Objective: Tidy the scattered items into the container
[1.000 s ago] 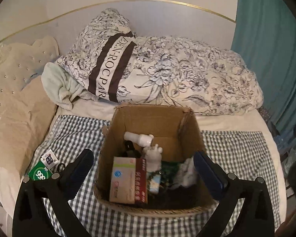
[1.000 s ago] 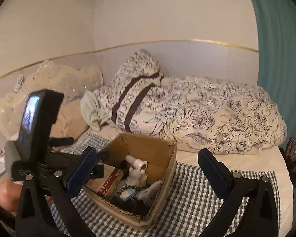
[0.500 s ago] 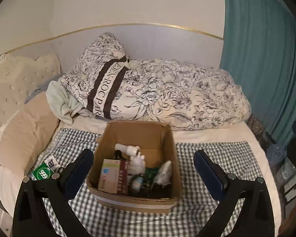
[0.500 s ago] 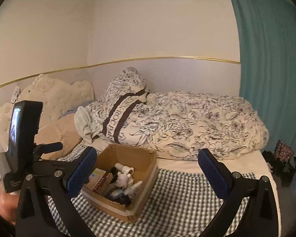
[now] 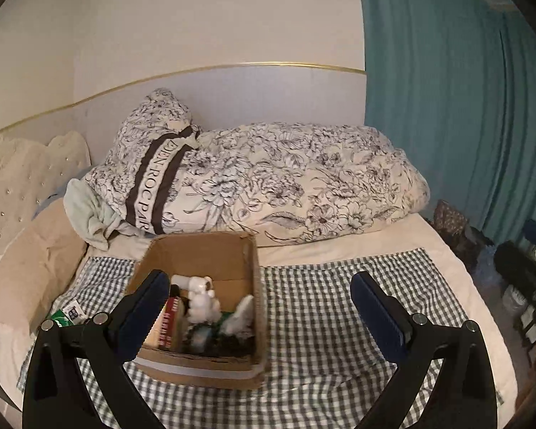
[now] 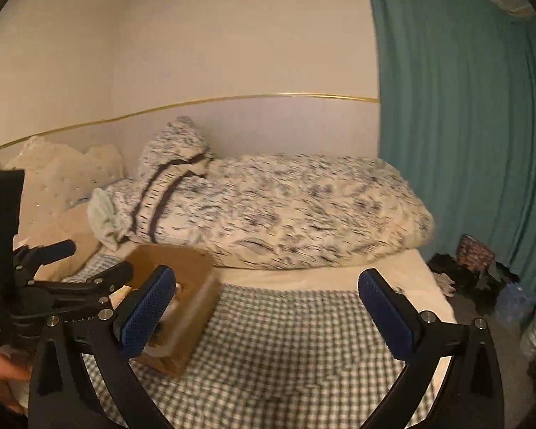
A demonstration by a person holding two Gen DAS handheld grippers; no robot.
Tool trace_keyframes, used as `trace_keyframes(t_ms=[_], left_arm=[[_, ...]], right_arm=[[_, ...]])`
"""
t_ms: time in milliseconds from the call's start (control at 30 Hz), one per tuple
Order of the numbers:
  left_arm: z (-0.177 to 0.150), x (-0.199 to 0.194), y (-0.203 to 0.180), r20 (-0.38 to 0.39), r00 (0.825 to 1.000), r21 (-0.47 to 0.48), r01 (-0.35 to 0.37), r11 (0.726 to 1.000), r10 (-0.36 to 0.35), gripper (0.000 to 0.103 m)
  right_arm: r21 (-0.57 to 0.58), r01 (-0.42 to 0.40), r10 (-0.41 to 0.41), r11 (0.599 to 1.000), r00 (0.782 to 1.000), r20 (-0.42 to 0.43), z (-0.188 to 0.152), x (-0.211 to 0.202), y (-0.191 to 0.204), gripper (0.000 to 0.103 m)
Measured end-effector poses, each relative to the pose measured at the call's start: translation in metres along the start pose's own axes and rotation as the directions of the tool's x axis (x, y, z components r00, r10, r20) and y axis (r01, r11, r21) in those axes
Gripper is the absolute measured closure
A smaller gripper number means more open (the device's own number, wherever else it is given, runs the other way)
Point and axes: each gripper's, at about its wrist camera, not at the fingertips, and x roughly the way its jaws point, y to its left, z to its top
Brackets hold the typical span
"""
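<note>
An open cardboard box (image 5: 247,329) stands on the checked cloth (image 5: 321,321) on the bed. It holds a white figurine (image 5: 202,304), a red and beige carton (image 5: 166,325) and several other small items. My left gripper (image 5: 261,309) is open and empty, well back from the box and above it. My right gripper (image 6: 268,309) is open and empty, to the right of the box (image 6: 193,286) and further off. The left gripper's body (image 6: 35,293) shows at the left of the right wrist view. A green packet (image 5: 62,316) and a small white card (image 5: 74,310) lie left of the box.
A rolled floral duvet (image 5: 268,182) and pillow lie behind the box by the wall. A beige pillow (image 5: 28,268) and a padded headboard (image 5: 14,186) are at the left. A teal curtain (image 5: 446,107) hangs at the right, with dark clutter (image 5: 518,271) on the floor below it.
Both grippers have pulled back and up from the box, which now looks smaller and sits further left in each view. Both stay open and empty. The right wrist view is motion blurred.
</note>
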Motion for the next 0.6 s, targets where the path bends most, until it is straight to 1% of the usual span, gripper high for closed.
trace_keyframes(t_ms=[100,167,267,433,600], left_arm=[[-0.008,0.008,-0.017,-0.022,0.999,0.006,0.033,0.999,-0.032,0.0],[-0.011,0.011,-0.024,-0.025,0.999,0.008,0.042,0.999,-0.041,0.0],[-0.016,0.012,-0.032,-0.015,0.999,0.009,0.04,0.999,-0.04,0.0],[-0.023,0.015,-0.047,-0.011,0.999,0.04,0.042,0.998,-0.042,0.0],[-0.027,0.017,-0.056,0.0,1.0,0.064,0.012,0.998,-0.012,0.0]], right_arm=[[0.033,0.02,-0.02,0.999,1.0,0.003,-0.006,-0.005,-0.02,0.0],[0.041,0.03,-0.03,0.999,1.0,0.003,-0.011,-0.007,-0.03,0.0],[0.036,0.043,-0.044,0.998,0.999,0.006,-0.019,-0.01,-0.041,0.0],[0.024,0.052,-0.052,0.998,0.999,0.016,-0.031,-0.014,-0.054,0.0],[0.025,0.044,-0.044,0.999,0.999,0.007,-0.033,-0.006,-0.058,0.0]])
